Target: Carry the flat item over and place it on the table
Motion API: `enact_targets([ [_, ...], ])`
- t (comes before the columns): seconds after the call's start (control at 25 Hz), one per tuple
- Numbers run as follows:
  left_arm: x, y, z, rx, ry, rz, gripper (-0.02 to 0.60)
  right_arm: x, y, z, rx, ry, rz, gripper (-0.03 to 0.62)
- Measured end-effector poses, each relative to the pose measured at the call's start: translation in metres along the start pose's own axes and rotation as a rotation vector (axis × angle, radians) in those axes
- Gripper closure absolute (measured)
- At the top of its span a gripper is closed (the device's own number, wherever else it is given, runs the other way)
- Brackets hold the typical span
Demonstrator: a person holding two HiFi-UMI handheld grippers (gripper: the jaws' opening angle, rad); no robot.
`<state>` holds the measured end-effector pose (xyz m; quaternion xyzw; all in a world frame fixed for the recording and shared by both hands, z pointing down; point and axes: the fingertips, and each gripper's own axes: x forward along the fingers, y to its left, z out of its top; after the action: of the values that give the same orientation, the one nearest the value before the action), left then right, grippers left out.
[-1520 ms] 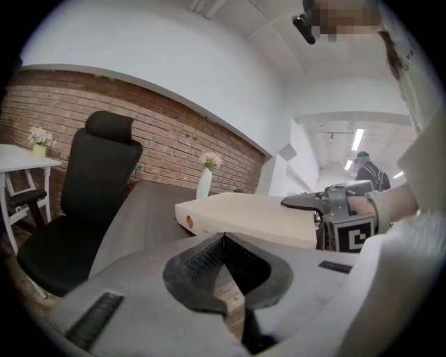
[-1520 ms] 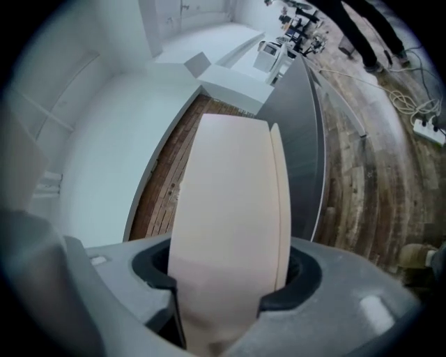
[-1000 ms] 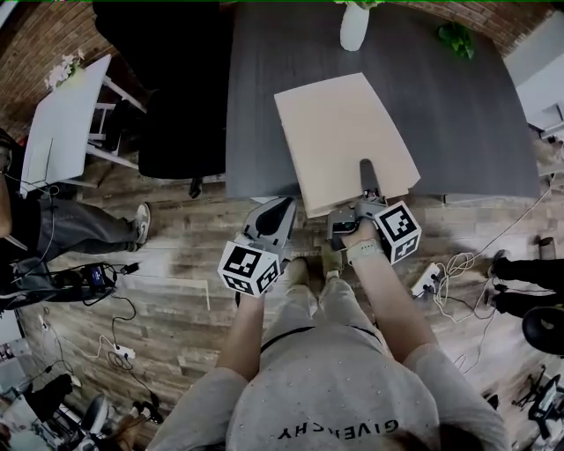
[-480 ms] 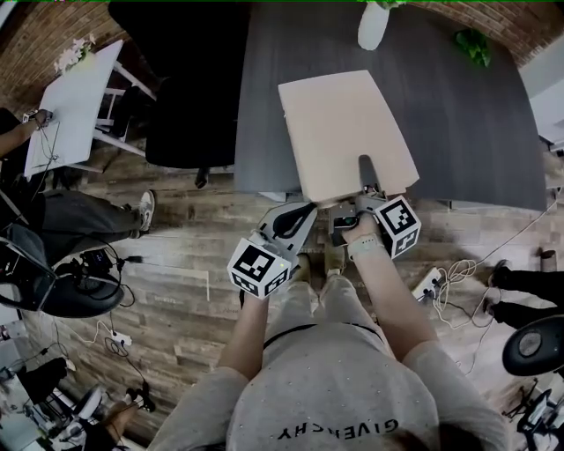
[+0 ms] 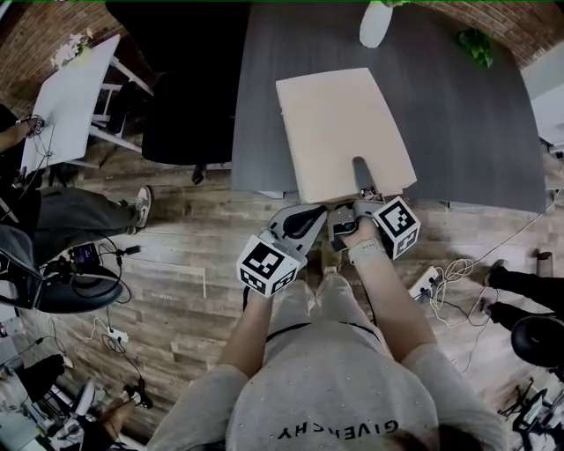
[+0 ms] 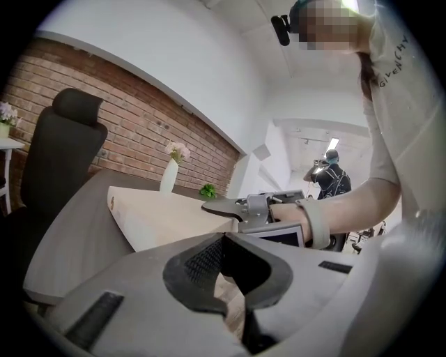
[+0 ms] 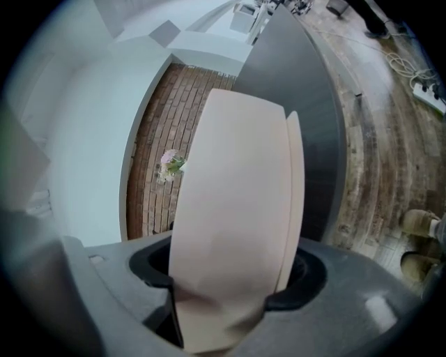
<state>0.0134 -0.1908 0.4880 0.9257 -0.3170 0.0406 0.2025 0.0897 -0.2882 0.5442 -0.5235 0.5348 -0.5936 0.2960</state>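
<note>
Head view: board (image 5: 342, 132) overhangs table (image 5: 467, 132) at near edge (tabletop shows around).

Board (image 5: 344, 123) on table (image 5: 458, 114), ahead of the fingers
Its near end overhangs the edge between the right gripper's (image 5: 361, 181) jaws, which have just been opening; the left gripper (image 5: 321, 210) sits just left, vase (image 5: 375, 25) and plant (image 5: 478, 48) far beyond the fingertips.
</note>
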Motion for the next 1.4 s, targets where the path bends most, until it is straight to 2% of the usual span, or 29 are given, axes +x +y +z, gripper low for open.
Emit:
enact_targets([
  [0.32,0.008,-0.001,-0.009,-0.020,0.020,-0.020,0.583,-0.003,-0.001,-0.035,-0.029,0.184,0.033,0.264],
  [0.64,0.017,-0.002,-0.028,-0.031,0.072,-0.020,0.583,-0.009,-0.006,-0.057,-0.018,0.301,0.061,0.263],
  [0.96,0.023,0.001,-0.042,-0.063,0.104,-0.001,0.583,-0.018,-0.013,-0.067,-0.009,0.373,0.071,0.263],
  [1.28,0.032,0.007,-0.051,-0.096,0.121,0.020,0.583,-0.032,-0.028,-0.070,-0.023,0.423,0.036,0.263],
  [1.4,0.036,0.010,-0.052,-0.114,0.116,0.026,0.583,-0.042,-0.040,-0.068,-0.026,0.421,-0.008,0.263],
])
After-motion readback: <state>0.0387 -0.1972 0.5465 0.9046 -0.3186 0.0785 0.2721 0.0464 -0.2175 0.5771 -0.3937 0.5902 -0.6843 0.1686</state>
